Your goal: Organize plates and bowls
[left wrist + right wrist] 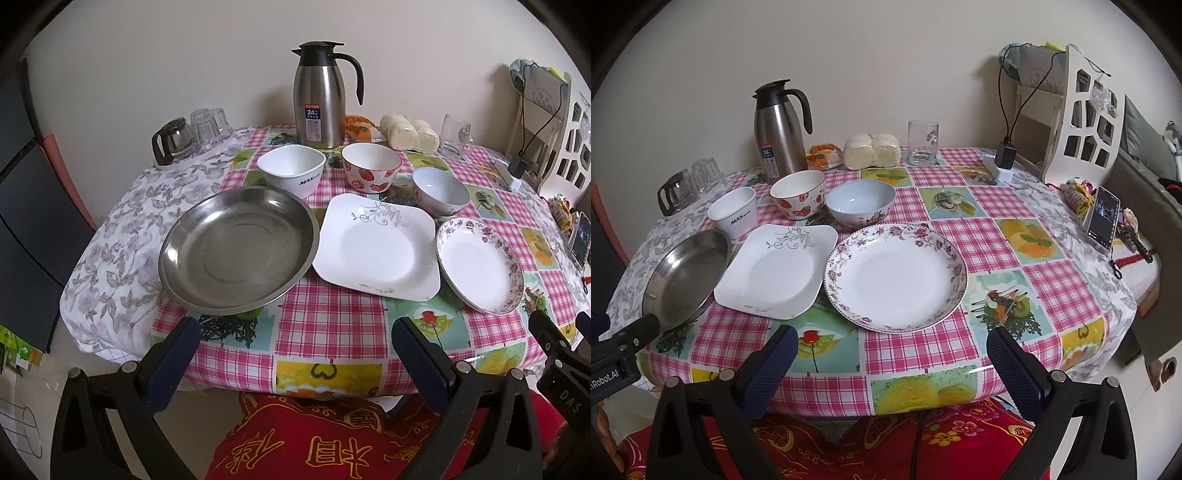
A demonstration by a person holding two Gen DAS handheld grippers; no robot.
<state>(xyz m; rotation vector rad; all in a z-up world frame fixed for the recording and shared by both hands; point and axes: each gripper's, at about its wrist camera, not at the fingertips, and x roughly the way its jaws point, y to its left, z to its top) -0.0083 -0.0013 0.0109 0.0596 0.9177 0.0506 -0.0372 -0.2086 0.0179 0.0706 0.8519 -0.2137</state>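
A steel round plate (236, 254) (685, 275), a white square plate (376, 245) (775, 271) and a floral-rimmed round plate (480, 264) (895, 275) lie in a row on the checked tablecloth (325, 325). Behind them stand a white MAX bowl (291, 170) (733, 216), a strawberry bowl (371, 171) (798, 199) and a pale blue bowl (439, 192) (860, 203). My left gripper (295, 332) is open and empty, hovering at the table's near edge below the steel and square plates. My right gripper (892, 341) is open and empty, just short of the floral plate.
A steel thermos jug (319, 98) (779, 127), glass teapot (171, 140), tumblers (208, 123), wrapped buns (408, 131) (871, 149) and a glass mug (922, 142) line the back. A phone (1102, 218), charger (1001, 158) and white chair back (1082, 118) are at the right.
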